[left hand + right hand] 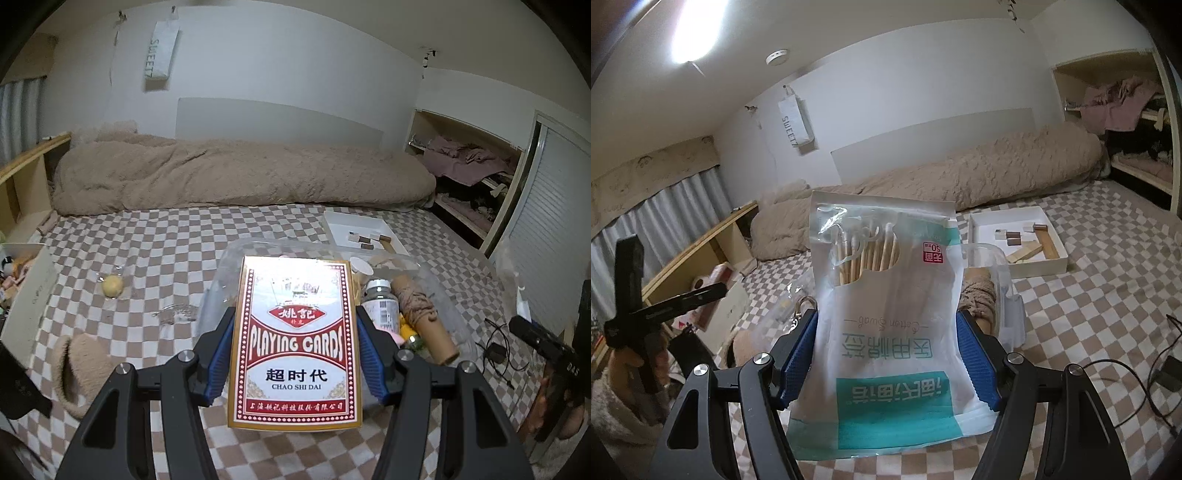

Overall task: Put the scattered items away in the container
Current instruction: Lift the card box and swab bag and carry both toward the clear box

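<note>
Two grippers, each pinching one item above a bed covered by a brown-and-white checkered sheet (pixel 155 251). Left gripper (pixel 295 354): blue-padded fingers (pixel 218 354) pressed against the long sides of a red-and-white box of playing cards (pixel 295 343), held upright with its printed face toward the camera, directly in front of the clear plastic container (pixel 439 291). Visible inside the container, right of the box: a small bottle with a grey cap (pixel 380 302), a cardboard tube wound with brown twine (pixel 421 314), and a yellow object, partly hidden. Right gripper (pixel 888 350): blue-padded fingers (pixel 977 358) closed on the sides of a white-and-teal pack of cotton swabs (pixel 886 317), its print upside down and wooden swab sticks showing through a clear window near the top; the container's rim (pixel 990 254) appears just behind and to the right of the pack. Still lying on the sheet in the left view: a small yellow ball in clear wrapping (pixel 112 286), a flat clear packet (pixel 175 314), and a fuzzy beige item (pixel 79 373). Farther back, a shallow white tray (pixel 354 225) holds small wooden blocks. A beige fleece blanket (pixel 236 177) lies along the wall.
</note>
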